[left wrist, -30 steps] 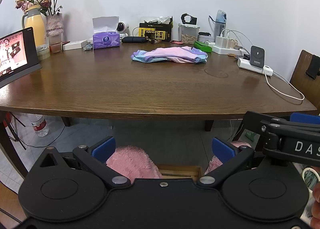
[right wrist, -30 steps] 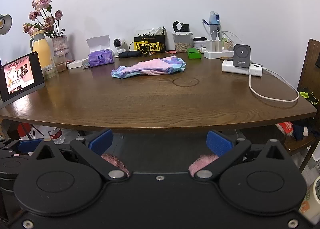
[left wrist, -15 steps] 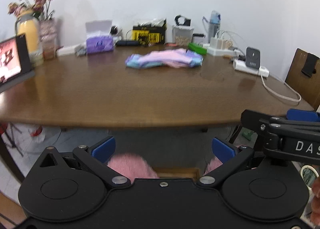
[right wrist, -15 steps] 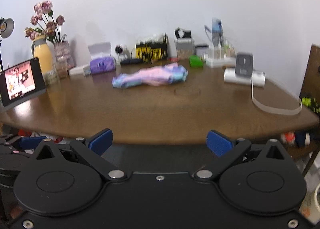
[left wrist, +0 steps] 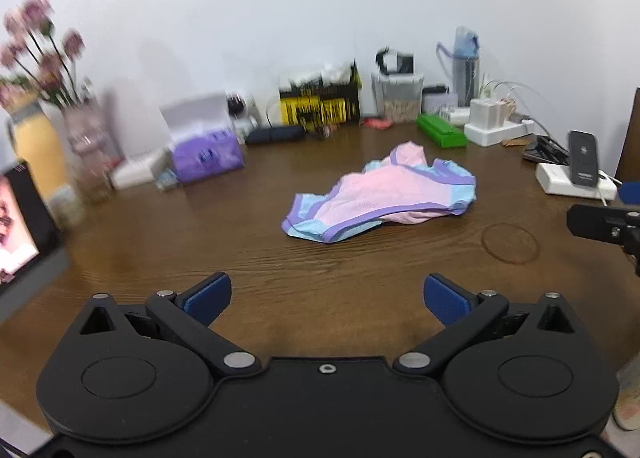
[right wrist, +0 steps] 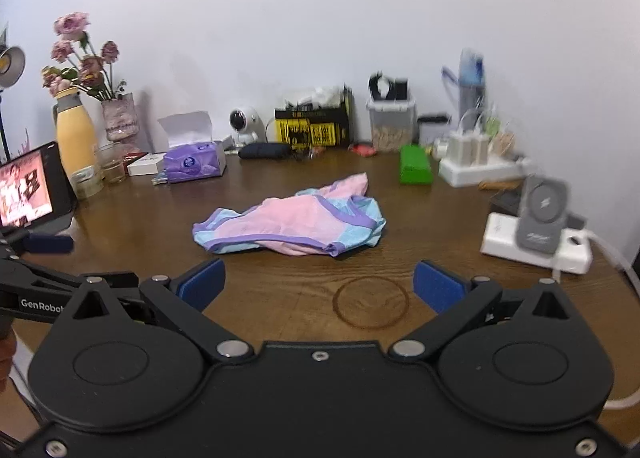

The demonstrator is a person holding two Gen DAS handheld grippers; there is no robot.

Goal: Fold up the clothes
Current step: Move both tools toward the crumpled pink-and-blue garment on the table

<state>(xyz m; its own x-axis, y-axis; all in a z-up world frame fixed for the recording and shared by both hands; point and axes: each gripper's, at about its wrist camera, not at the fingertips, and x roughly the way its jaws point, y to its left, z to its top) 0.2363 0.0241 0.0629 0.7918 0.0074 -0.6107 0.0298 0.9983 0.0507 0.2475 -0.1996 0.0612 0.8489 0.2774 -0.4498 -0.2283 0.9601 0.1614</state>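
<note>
Garment: a small pink garment (left wrist: pixel 384 198) with light blue panels and purple edging lies crumpled on the desk (left wrist: pixel 240 254), about in the middle, not folded.
Left gripper (left wrist: pixel 327 295): it hangs above the near part of the desk; its jaws are wide apart and hold nothing; the blue pads (left wrist: pixel 208 296) are well short of the garment.
Right gripper (right wrist: pixel 319 282): it also hangs above the near part of the desk, with the jaws wide apart and nothing between them; the garment is ahead of it, a little to the left.
Ring mark (right wrist: pixel 371 307): a round stain on the wood, between the right gripper's pads and in front of the garment.
Back of the desk: a purple tissue box (right wrist: pixel 195 165), a yellow and black box (right wrist: pixel 312 130), a green box (right wrist: pixel 416 164) and a white power strip (right wrist: pixel 478 172) stand along the wall.
Left side: a yellow bottle (right wrist: pixel 75 142), a vase with pink roses (right wrist: pixel 118 120) and a lit screen (right wrist: pixel 28 188).
Right side: a grey charger (right wrist: pixel 540 220) stands on a white block near the edge.
Sharpness: the left wrist view is blurred on its left side.
</note>
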